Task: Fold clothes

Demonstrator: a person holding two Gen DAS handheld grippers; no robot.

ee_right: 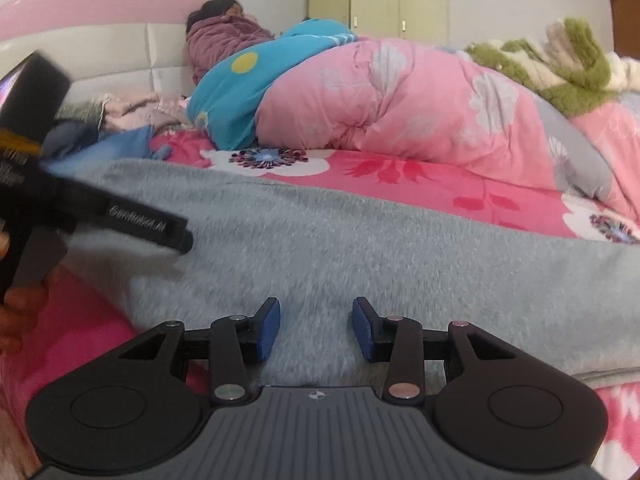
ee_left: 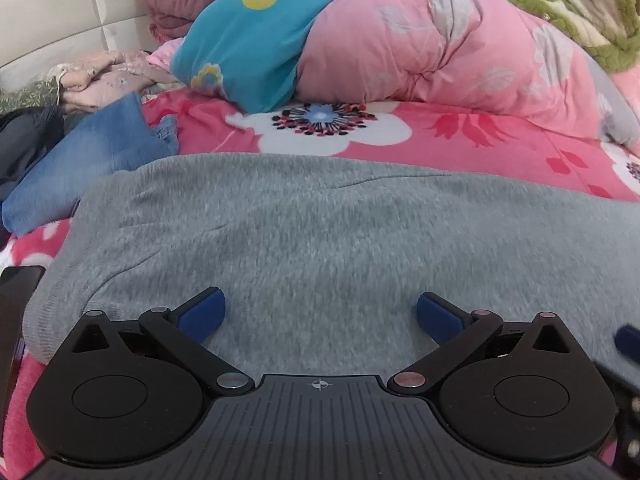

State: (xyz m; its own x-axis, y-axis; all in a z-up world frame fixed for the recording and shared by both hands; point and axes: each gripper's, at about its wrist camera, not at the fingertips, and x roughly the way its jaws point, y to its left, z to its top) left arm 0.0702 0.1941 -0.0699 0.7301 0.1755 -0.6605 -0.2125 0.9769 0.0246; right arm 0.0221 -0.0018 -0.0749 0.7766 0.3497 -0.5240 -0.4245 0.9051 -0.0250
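A bed [ee_left: 440,136] covered by a pink flowered sheet is seen, with a pink quilt [ee_left: 440,40] heaped at its far side and blue jeans [ee_left: 92,160] lying to the left. A grey garment [ee_left: 320,232] is spread flat across the near part of the bed. The left gripper [ee_left: 321,314] is held over it with fingers [ee_left: 204,312] wide apart and empty, and the right gripper [ee_right: 316,328] beside it has fingers [ee_right: 268,330] parted, nothing gripped.
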